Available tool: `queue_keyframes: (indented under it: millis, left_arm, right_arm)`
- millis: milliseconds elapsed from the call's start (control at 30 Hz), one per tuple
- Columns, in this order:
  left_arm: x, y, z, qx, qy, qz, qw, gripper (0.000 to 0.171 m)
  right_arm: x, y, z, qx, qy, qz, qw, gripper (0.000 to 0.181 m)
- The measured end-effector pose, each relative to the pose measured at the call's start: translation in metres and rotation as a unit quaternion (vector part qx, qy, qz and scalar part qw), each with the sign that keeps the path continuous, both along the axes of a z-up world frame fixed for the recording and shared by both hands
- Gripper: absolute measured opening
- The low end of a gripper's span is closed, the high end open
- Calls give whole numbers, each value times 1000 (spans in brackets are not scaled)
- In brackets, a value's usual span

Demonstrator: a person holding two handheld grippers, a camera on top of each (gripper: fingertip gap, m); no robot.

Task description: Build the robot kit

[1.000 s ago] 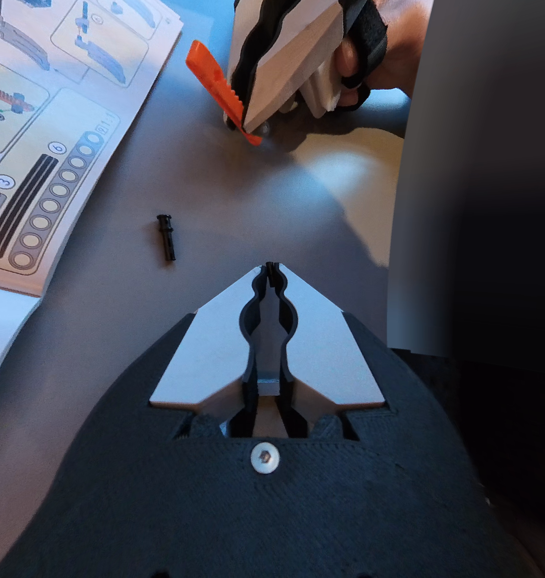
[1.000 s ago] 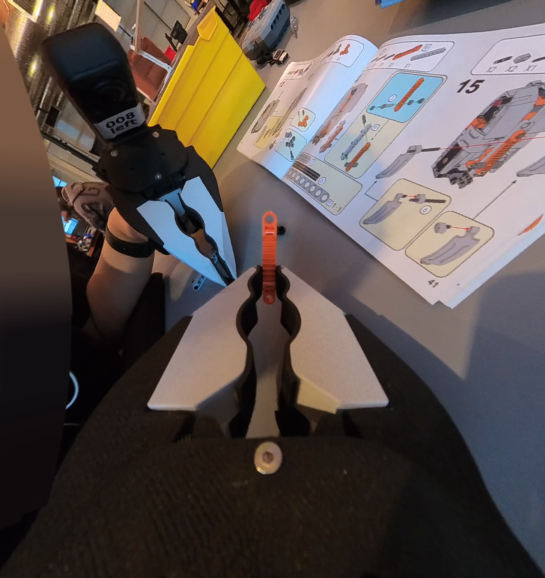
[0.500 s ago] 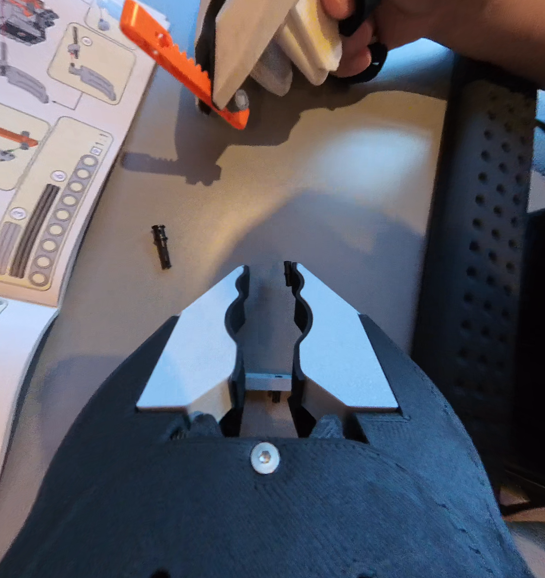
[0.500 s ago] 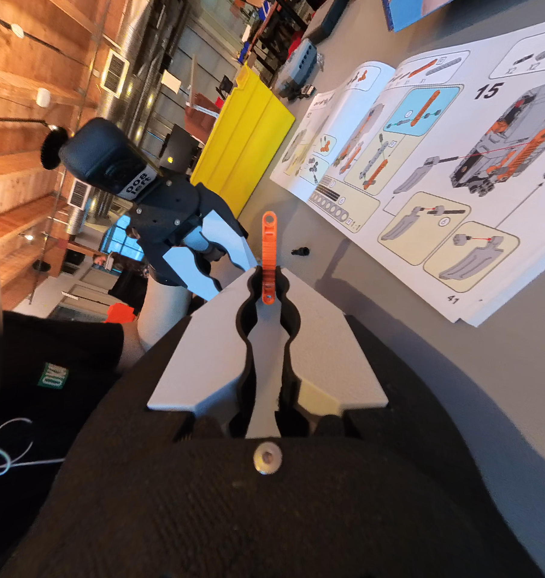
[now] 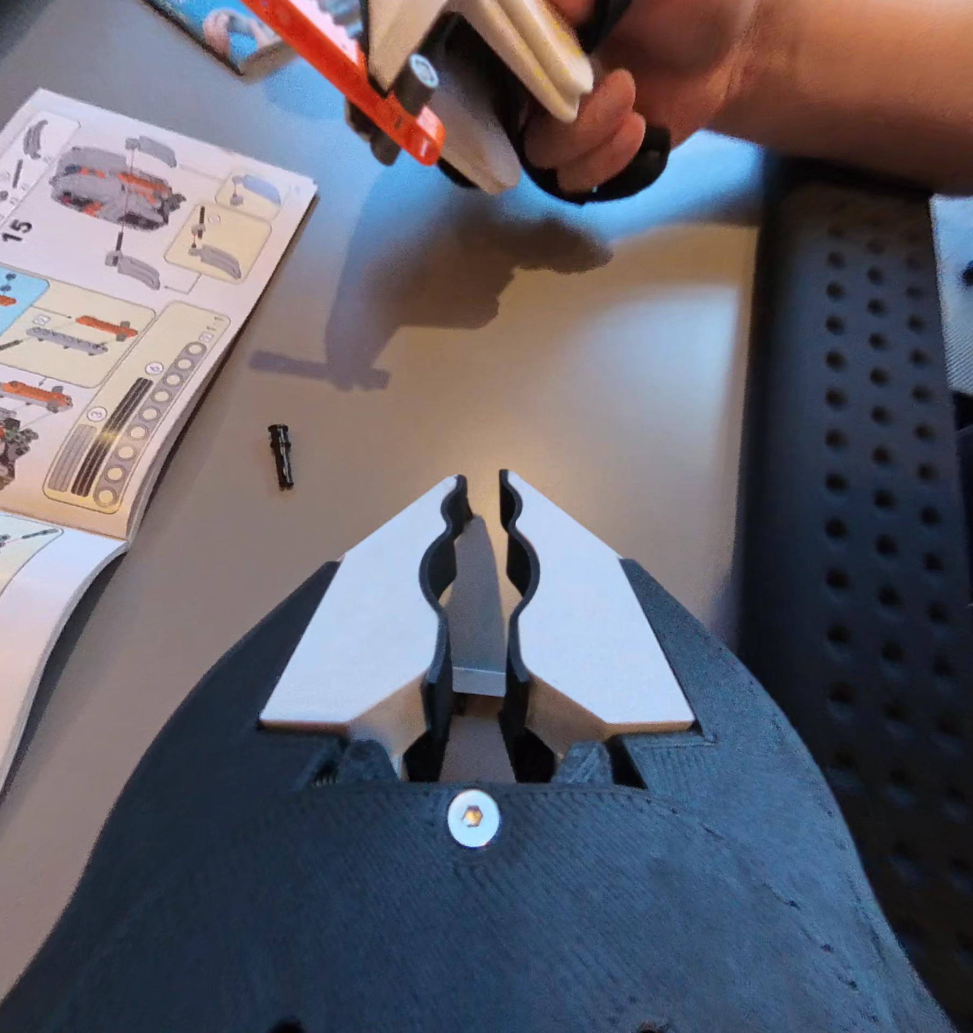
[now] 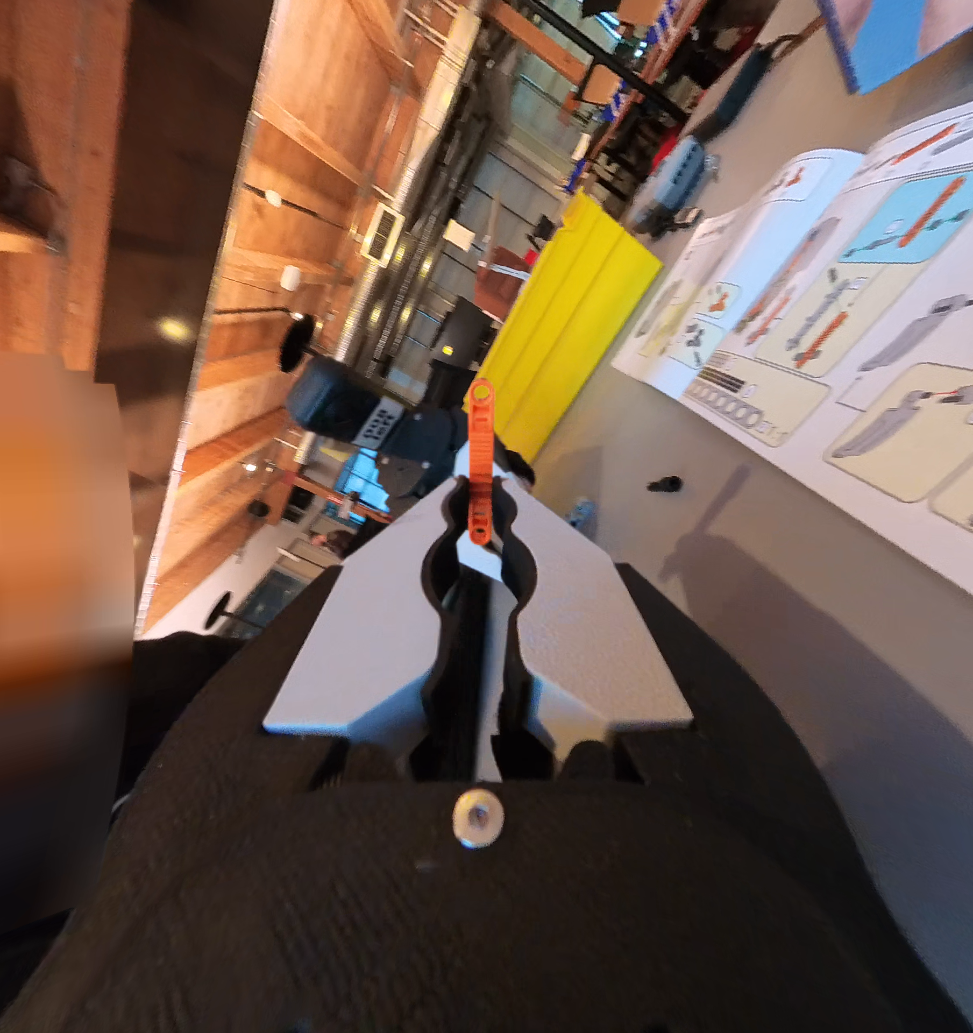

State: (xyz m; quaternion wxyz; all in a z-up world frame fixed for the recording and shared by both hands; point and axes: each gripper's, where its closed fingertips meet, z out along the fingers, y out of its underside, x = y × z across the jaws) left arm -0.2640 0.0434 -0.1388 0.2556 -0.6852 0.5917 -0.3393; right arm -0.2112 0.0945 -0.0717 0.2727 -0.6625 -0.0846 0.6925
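My right gripper is shut on a toothed orange beam, which sticks out past the fingertips, and holds it in the air above the grey table. In the left wrist view this gripper and the beam hang at the top, held by a hand. My left gripper hovers over the table with its jaws a small gap apart and nothing between them. A small black pin lies on the table just to its left and also shows in the right wrist view.
An open instruction booklet lies on the left of the table and fills the right of the right wrist view. A black perforated panel borders the table on the right. A yellow bin stands beyond the booklet. Tip to tip, the grippers are about 10 centimeters apart. Between my left fingertips and the small black pin there is roughly 7 centimeters. Seen from the right wrist view as well.
My left gripper went from shut to wide open, then narrowed to a small gap. My right gripper has lifted the orange beam off the table and tilted up.
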Motion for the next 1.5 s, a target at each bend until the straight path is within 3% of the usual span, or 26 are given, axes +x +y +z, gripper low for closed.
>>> queue_keyframes:
  millis: [233,367,533,733,900,1000,1067,1133,1300,1500]
  left_arm:
    - [-9,5,5,4,-15,37,999,11]
    - [-13,-2,-3,14,4,57,998,15]
    - [-2,-8,-13,79,50,45,995,16]
    - [5,-12,-24,84,73,18,994,1]
    - [1,-9,-23,52,68,39,996,0]
    - [11,-18,13,-25,-22,50,998,1]
    - [19,-28,53,-80,-125,42,988,0]
    - [20,-31,71,-113,-168,45,978,0]
    - [20,-39,85,-159,-202,42,966,0]
    - [20,-42,75,-197,-193,38,960,0]
  right_arm:
    - [4,-11,20,2,59,14,998,5]
    - [0,-15,20,15,44,21,999,4]
    - [-9,-21,19,33,28,38,998,4]
    - [-13,-28,18,41,15,48,998,5]
    - [-14,-31,20,46,18,53,997,5]
    - [-16,-38,31,63,40,65,995,4]
    - [-19,-46,41,79,61,77,992,4]
    - [-24,-55,44,89,64,97,989,4]
    - [-37,-68,34,99,32,132,986,4]
    - [-44,-71,22,94,2,143,985,4]
